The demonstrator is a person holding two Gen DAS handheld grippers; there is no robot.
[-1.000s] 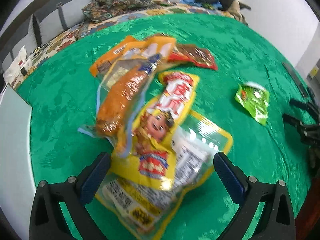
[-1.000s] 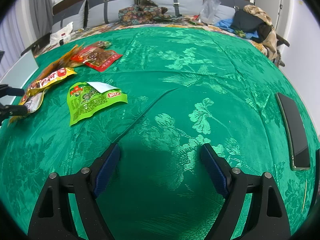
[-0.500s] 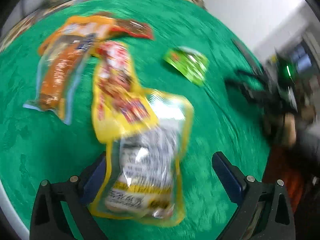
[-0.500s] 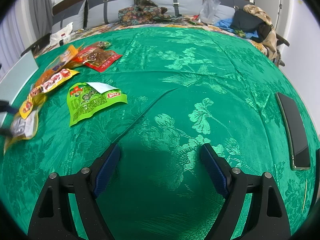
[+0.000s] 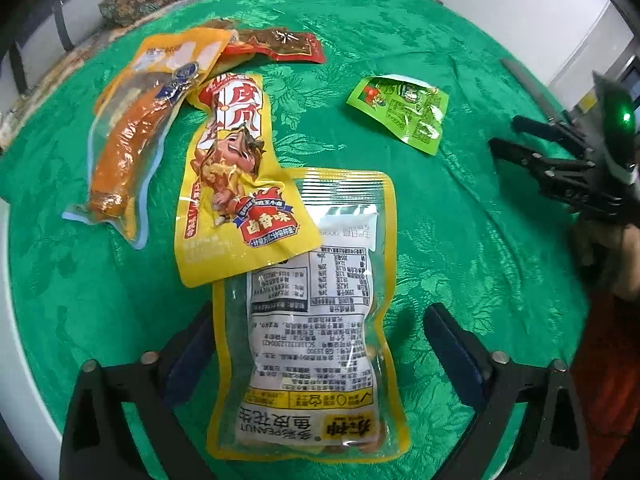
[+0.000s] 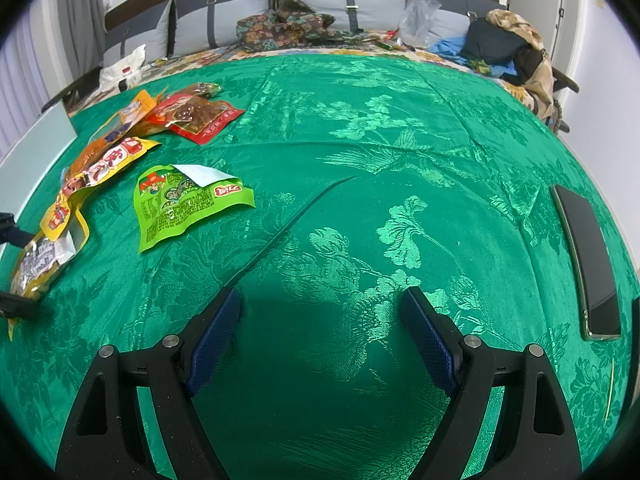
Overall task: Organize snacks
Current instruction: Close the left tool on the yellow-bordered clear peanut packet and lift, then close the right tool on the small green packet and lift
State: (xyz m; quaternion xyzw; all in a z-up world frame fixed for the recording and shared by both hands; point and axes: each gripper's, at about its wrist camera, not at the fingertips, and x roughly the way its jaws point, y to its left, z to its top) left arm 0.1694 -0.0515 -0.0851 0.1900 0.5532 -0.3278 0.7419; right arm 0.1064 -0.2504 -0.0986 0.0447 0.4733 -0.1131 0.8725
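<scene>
Several snack packets lie on a green cloth. My left gripper [image 5: 316, 332] is open, its jaws either side of a yellow-edged peanut packet [image 5: 308, 340] that lies flat. A yellow cartoon packet [image 5: 236, 184] overlaps the peanut packet's far end. Beyond lie an orange sausage packet [image 5: 128, 148], a red packet [image 5: 276, 46] and a green packet [image 5: 404, 112]. My right gripper [image 6: 320, 336] is open and empty over bare cloth; the green packet [image 6: 184, 200] lies to its far left, the peanut packet [image 6: 40, 260] at the left edge.
A black phone [image 6: 588, 256] lies on the cloth at the right. A white board [image 6: 32, 152] borders the cloth's left side. Cushions, clothes and bags [image 6: 512, 48] line the back. The right gripper shows in the left wrist view [image 5: 568, 164].
My left gripper has swung to the right and come closer to the near end of the peanut packet, which now lies lengthwise between its jaws. The right gripper has not moved.
</scene>
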